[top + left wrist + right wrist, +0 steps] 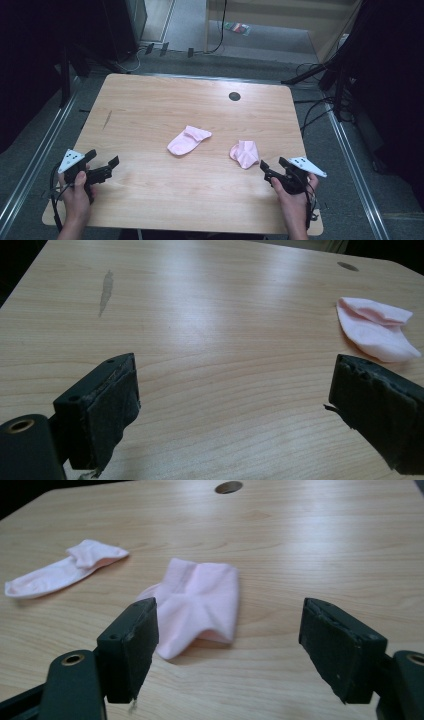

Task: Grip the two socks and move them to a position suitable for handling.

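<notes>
Two pink socks lie on the wooden table (150,105). The longer sock (188,140) rests flat near the middle, seen too in the left gripper view (375,330) and the right gripper view (65,570). The folded, shorter sock (244,153) lies to its right and sits just beyond my right gripper's jaws (200,605). My left gripper (102,166) hovers open near the table's front left, well apart from both socks (232,405). My right gripper (272,167) is open at the front right, a little short of the folded sock (227,647). Nothing is held.
A dark round hole (234,96) sits in the table near its far edge. A grey streak (107,119) marks the wood at the left. Cables and dark stands crowd the floor on the right (320,80). Metal rails run along both sides of the table.
</notes>
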`<control>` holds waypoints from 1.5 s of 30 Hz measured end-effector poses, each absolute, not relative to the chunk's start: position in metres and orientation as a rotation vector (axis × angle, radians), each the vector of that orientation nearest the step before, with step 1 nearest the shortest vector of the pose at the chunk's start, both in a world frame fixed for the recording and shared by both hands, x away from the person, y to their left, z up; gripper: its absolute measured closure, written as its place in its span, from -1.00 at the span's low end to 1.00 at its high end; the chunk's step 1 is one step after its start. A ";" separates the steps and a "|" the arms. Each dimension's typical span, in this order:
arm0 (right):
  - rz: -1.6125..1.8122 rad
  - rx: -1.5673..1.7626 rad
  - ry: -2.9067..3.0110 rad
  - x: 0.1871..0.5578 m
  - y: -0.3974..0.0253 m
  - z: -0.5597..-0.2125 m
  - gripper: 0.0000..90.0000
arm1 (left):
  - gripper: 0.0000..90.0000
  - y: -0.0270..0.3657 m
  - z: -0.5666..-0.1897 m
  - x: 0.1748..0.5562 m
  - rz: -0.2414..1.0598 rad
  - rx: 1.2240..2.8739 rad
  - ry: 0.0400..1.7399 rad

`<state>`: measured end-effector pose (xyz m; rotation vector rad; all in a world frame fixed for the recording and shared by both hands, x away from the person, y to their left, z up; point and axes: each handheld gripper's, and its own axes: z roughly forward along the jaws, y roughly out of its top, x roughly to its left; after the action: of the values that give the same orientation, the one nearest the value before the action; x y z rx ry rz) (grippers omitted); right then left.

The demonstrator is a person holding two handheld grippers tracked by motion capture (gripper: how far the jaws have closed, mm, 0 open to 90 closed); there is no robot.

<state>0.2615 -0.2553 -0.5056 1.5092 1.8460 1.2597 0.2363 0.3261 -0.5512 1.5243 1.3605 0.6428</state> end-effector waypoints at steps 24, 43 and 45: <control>1.052 1.498 1.985 0.325 -0.184 -0.542 -0.17 | -0.87 0.326 -0.551 0.237 0.628 1.518 1.362; 0.990 1.465 1.974 0.322 -0.183 -0.549 0.58 | -0.87 0.326 -0.552 0.238 0.612 1.529 1.365; 0.991 1.473 1.967 0.322 -0.183 -0.549 0.64 | -0.87 0.326 -0.551 0.238 0.611 1.531 1.367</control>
<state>0.3222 -0.1832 -0.5492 1.4730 1.9671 0.9905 0.2382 0.3264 -0.5514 1.5311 1.3670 0.6112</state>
